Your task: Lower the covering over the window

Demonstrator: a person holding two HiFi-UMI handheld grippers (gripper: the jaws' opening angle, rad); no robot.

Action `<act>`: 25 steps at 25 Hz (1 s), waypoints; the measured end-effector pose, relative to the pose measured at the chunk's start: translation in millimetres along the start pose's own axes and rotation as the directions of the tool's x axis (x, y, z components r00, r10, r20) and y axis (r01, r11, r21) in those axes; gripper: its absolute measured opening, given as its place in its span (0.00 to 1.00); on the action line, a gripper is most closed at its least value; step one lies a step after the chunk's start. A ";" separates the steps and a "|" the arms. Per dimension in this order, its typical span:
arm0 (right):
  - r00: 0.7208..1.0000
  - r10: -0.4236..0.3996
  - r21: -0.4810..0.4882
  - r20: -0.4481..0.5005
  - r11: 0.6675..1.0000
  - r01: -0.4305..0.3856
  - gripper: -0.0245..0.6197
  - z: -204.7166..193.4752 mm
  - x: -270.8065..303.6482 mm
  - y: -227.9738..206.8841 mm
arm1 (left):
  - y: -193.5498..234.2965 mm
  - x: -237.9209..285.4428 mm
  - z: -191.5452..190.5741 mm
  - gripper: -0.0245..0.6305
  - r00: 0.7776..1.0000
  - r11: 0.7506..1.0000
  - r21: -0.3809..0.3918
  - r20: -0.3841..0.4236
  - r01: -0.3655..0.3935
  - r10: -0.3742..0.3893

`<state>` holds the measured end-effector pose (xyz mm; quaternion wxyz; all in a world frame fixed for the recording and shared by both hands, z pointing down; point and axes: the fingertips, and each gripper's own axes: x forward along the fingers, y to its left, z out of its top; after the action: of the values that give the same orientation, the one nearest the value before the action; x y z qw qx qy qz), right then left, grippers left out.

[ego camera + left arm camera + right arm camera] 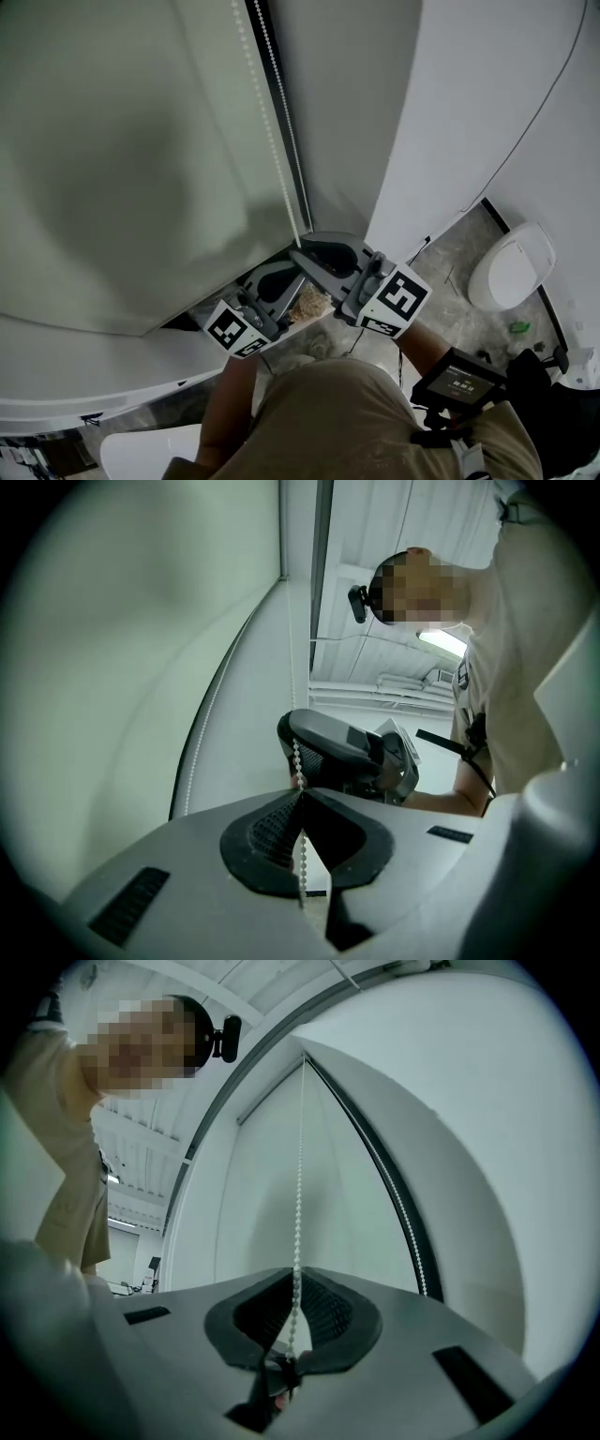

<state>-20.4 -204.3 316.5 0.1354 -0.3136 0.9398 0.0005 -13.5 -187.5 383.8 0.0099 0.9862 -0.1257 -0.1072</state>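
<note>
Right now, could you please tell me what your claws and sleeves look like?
The left claw and the right claw are smooth light grey shells with black ribbed pads. Each carries a white cube with black square markers: left cube, right cube. The person wears a tan shirt, and the forearms are bare.

A pale blind [122, 159] fills the left side. A white bead chain [277, 122] runs along its right edge, beside a dark frame strip [281, 103]. At the near end of the chain the two tools come together — the right tool [309, 255] a little farther, the left tool [286, 281] nearer and more left. How their jaws stand is not clear here. On the grey floor [450, 253] at the right stands a white rounded fixture [511, 267].
</note>
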 end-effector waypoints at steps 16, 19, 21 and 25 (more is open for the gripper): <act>0.989 0.032 0.114 -0.145 0.993 -0.015 0.05 -62.6 1.4 -3.7 | 26.5 16.6 72.3 0.08 0.995 0.999 0.048 0.104 0.007 -0.012; 0.981 0.042 0.103 -0.189 0.994 -0.023 0.05 -61.0 -2.1 -4.0 | 31.2 13.9 70.9 0.07 0.992 0.999 0.038 0.126 -0.005 0.000; 0.970 0.054 -0.002 -0.235 0.998 -0.056 0.05 -58.5 -3.9 1.9 | 39.3 3.9 71.9 0.07 0.988 0.999 0.041 0.150 -0.032 0.025; 0.983 0.095 -0.033 -0.155 0.994 -0.102 0.26 -31.3 -4.9 6.5 | 42.4 -7.8 74.1 0.07 0.988 0.997 0.059 0.152 -0.040 0.031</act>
<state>-28.5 -198.9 347.4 0.0563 -0.2686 0.9616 0.0024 -47.1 -226.1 315.0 -0.0282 0.9727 -0.1470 -0.1776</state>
